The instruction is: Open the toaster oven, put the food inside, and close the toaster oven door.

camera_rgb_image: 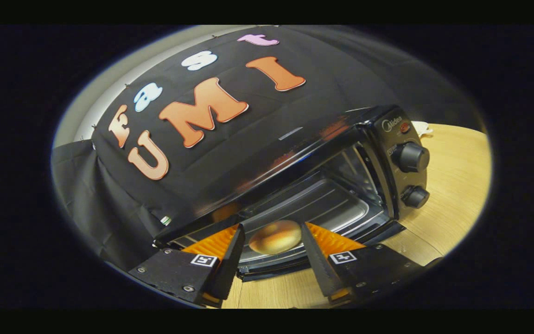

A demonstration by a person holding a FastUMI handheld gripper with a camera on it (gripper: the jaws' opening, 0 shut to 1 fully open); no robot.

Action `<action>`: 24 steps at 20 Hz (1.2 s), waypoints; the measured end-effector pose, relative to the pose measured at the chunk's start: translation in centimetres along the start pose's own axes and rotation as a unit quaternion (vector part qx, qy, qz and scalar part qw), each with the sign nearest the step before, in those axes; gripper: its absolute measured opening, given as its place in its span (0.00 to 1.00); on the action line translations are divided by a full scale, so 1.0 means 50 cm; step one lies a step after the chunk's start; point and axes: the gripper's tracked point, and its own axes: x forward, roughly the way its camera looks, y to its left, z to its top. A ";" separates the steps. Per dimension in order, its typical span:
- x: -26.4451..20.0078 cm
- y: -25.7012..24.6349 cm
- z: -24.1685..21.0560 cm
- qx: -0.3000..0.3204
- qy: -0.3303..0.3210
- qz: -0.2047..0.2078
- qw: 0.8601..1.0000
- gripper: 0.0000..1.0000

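Black cloth wall (123,204) behind, draped loosely, creased toward its lower corner and hanging in folds. Pale grey-white wall (109,88) above the cloth's upper edge, with small clips along that edge. Light wooden tabletop (457,185) below, fine straight grain, evenly lit, running on toward the near side. Small white object (421,128) at the far end of the tabletop, too small to identify. Soft indoor lighting, faint reflections only.
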 end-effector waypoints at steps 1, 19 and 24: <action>-0.017 0.002 0.000 -0.008 0.003 0.004 1.000 0.73; -0.322 -0.050 -0.071 -0.165 0.066 0.034 0.983 0.77; -0.362 -0.100 -0.148 -0.216 0.112 0.013 0.970 0.81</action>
